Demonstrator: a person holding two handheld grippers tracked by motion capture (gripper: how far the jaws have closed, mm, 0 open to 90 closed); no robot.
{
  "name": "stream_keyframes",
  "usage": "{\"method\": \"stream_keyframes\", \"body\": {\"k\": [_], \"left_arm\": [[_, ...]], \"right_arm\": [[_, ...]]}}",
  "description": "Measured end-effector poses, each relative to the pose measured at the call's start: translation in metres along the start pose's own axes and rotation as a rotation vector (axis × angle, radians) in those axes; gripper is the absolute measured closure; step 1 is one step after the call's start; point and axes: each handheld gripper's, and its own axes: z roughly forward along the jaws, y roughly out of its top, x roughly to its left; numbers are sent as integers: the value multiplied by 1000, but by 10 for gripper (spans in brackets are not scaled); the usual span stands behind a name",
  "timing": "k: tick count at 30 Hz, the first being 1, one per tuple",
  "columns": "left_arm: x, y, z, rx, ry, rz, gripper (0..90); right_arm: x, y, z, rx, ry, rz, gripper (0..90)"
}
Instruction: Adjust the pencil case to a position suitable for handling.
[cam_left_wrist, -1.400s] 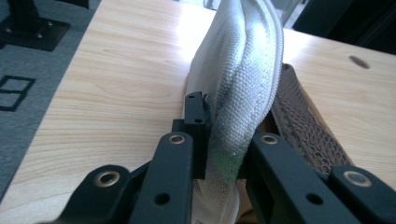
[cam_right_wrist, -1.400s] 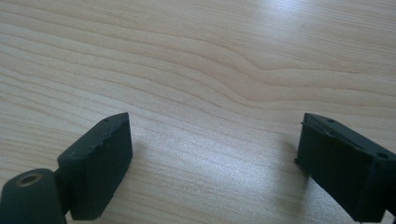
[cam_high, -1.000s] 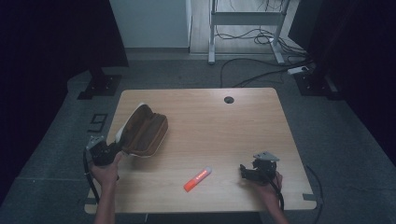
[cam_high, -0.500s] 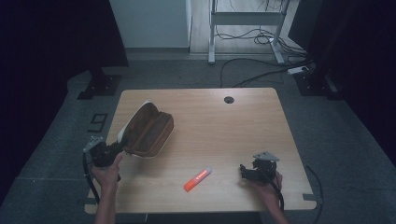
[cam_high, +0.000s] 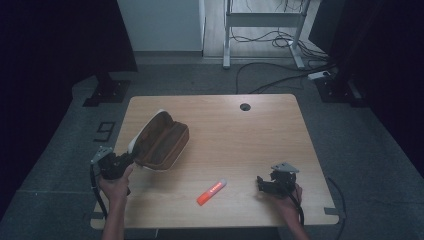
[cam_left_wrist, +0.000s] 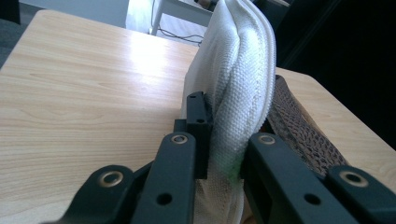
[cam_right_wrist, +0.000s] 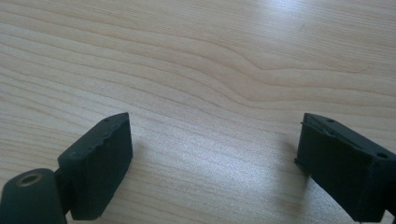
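The left hand-held gripper sits near the worktop's eight o'clock edge, and its two black jaws are clamped tight on the white woven edge of a pouch; in the left gripper view the cloth of the pouch is squeezed thin between the pads and rises above them, with the brown textured side falling away to the right of the jaws. From above, the pouch stands tilted on the wood, its brown face uppermost and a white rim showing along its ten o'clock side, reaching from the gripper toward the middle of the worktop. Further out, toward six o'clock, an orange marker with a white cap lies flat and slantwise, well apart from the pouch. The right hand-held gripper rests near the four o'clock corner, held in the person's hand; its jaws stand wide apart over bare wood, with nothing between them. A dark round hole sits at the twelve o'clock edge.
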Motion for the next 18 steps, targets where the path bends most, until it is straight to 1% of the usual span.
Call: {"method": "stream_keyframes", "body": {"k": [11,18], "left_arm": [[-12,0,3,9,-30,26,840],[-18,-1,6,18,-50,35,840]], "right_arm": [[0,0,0,0,1,0,104],[0,0,0,0,1,-1,104]]}}
